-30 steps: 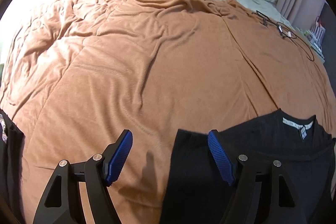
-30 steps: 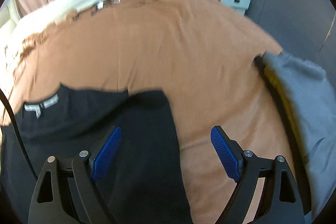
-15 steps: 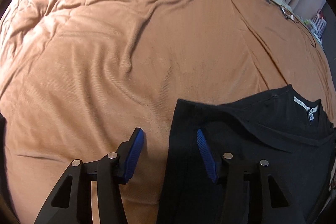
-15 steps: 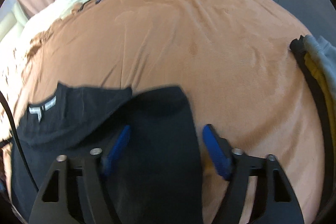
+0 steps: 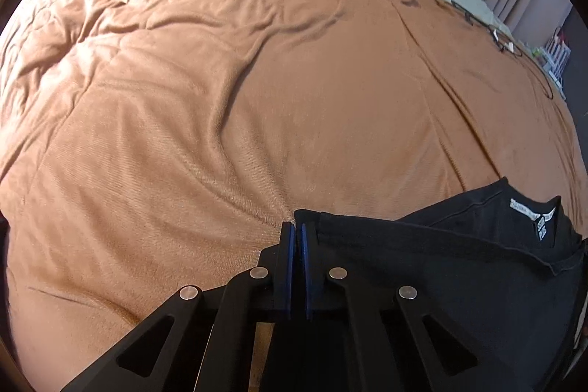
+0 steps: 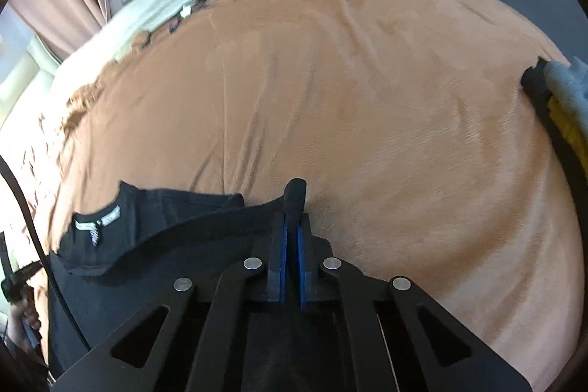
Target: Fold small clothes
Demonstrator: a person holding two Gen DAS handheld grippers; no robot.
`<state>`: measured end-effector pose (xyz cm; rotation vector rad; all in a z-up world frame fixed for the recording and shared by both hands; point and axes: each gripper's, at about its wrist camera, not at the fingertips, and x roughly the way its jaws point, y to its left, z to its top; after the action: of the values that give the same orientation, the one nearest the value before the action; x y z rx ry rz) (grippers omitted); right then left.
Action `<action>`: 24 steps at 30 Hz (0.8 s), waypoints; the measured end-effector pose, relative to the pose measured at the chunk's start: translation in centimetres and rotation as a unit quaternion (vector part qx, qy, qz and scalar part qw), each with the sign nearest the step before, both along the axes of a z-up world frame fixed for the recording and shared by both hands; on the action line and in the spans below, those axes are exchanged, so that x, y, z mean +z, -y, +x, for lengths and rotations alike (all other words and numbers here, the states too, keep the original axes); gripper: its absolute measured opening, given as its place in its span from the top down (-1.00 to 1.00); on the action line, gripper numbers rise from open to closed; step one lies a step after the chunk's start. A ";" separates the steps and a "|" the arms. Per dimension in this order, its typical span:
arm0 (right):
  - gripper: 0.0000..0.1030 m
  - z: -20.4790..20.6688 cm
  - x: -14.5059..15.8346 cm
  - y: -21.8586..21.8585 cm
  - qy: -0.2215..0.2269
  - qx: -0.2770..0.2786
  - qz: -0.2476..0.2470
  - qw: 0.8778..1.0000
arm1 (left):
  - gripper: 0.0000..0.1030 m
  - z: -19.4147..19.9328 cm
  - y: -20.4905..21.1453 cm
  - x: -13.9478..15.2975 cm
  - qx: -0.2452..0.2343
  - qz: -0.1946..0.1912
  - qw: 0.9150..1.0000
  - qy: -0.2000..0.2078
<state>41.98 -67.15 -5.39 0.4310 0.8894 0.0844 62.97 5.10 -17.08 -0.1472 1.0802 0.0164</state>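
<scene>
The black top [image 5: 422, 267] lies at the near edge of the bed, spread on the orange blanket [image 5: 257, 98], its neckline and white label [image 5: 533, 214] turned up toward the far side. What has changed is the grip: a second ago both tools hung over the cloth with their blue pads wide apart, half a second ago they were narrowing, and now both are clamped. The left hand-held gripper [image 5: 296, 234] has pinched the top's left far corner between its pads, and the blanket puckers slightly just beside that spot. The right hand-held gripper [image 6: 292, 230] has closed on the opposite corner, with a small nub of black fabric poking out past its fingertips.

With both corners secured, the grasp stage looks finished, and the fold itself is probably next: lifting this edge and carrying it across the garment. One risk is that blanket has been caught along with the shirt on the left.

At the right edge of the bed sits a pile of other clothes [image 6: 558, 98], grey, yellow and black, well apart.
</scene>
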 end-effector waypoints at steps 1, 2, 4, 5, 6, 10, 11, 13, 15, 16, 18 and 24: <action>0.98 -0.3 0.3 0.2 0.007 0.000 0.006 1.000 | 0.93 -0.3 -0.1 0.3 0.002 -0.002 1.000 0.006; 0.99 -0.8 0.6 0.3 0.015 0.001 0.012 1.000 | 0.93 -0.5 -0.3 0.7 0.004 -0.004 1.000 0.013; 0.99 -1.8 1.3 0.6 0.035 0.007 0.028 0.999 | 0.93 -1.0 -0.6 1.5 0.009 -0.002 1.000 0.023; 0.99 -2.3 1.6 0.9 0.041 0.008 0.035 0.998 | 0.93 -1.3 -0.7 2.1 0.012 -0.001 0.999 0.031; 0.99 -2.8 1.9 1.1 0.049 0.007 0.044 0.998 | 0.93 -1.3 -0.8 2.6 0.013 -0.004 0.999 0.037; 0.99 -4.9 3.5 1.7 0.083 0.008 0.067 0.994 | 0.93 -1.9 -0.5 4.7 0.010 -0.002 0.998 0.055; 0.99 -5.3 3.7 1.7 0.088 0.008 0.069 0.994 | 0.93 -2.0 -0.4 5.2 0.009 0.000 0.998 0.058; 0.99 -5.9 4.1 1.9 0.099 0.006 0.065 0.993 | 0.93 -2.2 -0.3 5.6 0.010 -0.001 0.998 0.059; 0.99 -6.3 3.8 2.4 0.103 0.000 0.065 0.993 | 0.93 -2.2 -0.4 5.5 0.013 -0.005 0.998 0.054; 0.99 -6.3 3.5 2.4 0.101 -0.002 0.067 0.993 | 0.93 -2.2 -0.5 5.3 0.014 -0.007 0.999 0.050; 0.99 -6.2 2.5 2.5 0.092 -0.007 0.072 0.993 | 0.93 -2.1 -0.7 4.5 0.015 -0.008 0.999 0.037; 0.99 -4.5 0.7 2.3 0.053 -0.022 0.065 0.996 | 0.90 -1.6 -1.9 2.3 0.046 -0.015 0.999 -0.001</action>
<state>37.50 -69.45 -4.73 0.5620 0.7714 0.1251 61.41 7.01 -14.82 -0.2233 1.0763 0.0825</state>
